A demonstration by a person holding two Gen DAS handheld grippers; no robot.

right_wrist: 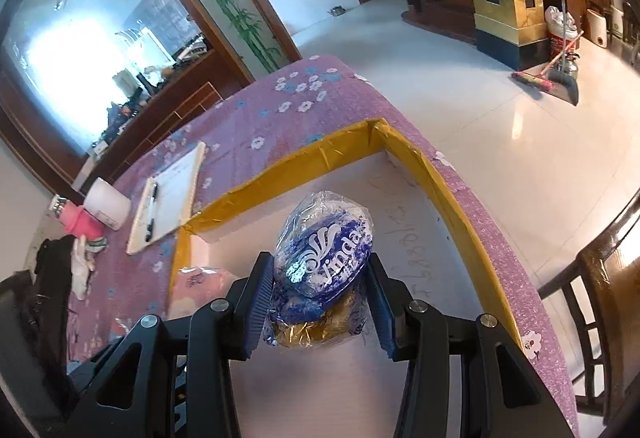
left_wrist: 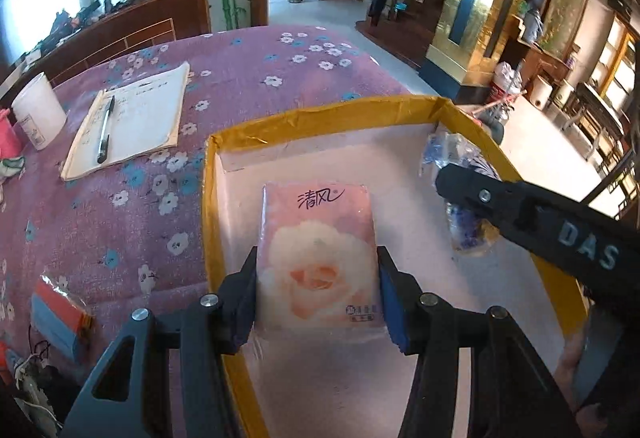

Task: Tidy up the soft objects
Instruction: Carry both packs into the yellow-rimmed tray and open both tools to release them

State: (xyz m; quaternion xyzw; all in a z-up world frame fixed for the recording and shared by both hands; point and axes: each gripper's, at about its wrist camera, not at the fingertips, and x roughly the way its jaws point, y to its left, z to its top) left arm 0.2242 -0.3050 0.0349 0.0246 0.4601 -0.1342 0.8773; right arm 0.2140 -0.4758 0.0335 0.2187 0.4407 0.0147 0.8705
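Observation:
A pink tissue pack (left_wrist: 320, 250) printed with a rose sits between the blue pads of my left gripper (left_wrist: 318, 258), which is shut on it. The pack hangs low inside a white box with a yellow taped rim (left_wrist: 320, 117). My right gripper (right_wrist: 320, 262) is shut on a blue and clear tissue packet (right_wrist: 328, 254) over the same box (right_wrist: 280, 177). In the left wrist view, the right gripper's black finger (left_wrist: 480, 193) reaches in from the right with the blue packet (left_wrist: 468, 230) under it. The right wrist view shows the pink pack (right_wrist: 196, 278) at the lower left.
The box stands on a purple flowered tablecloth (left_wrist: 240, 69). An open notebook with a pen (left_wrist: 132, 117), a white cup (left_wrist: 38, 109) and a pink bottle (right_wrist: 80, 222) lie to the left. An orange and blue packet (left_wrist: 60, 314) lies near the front left. A wooden chair (right_wrist: 600, 278) stands right of the table's edge.

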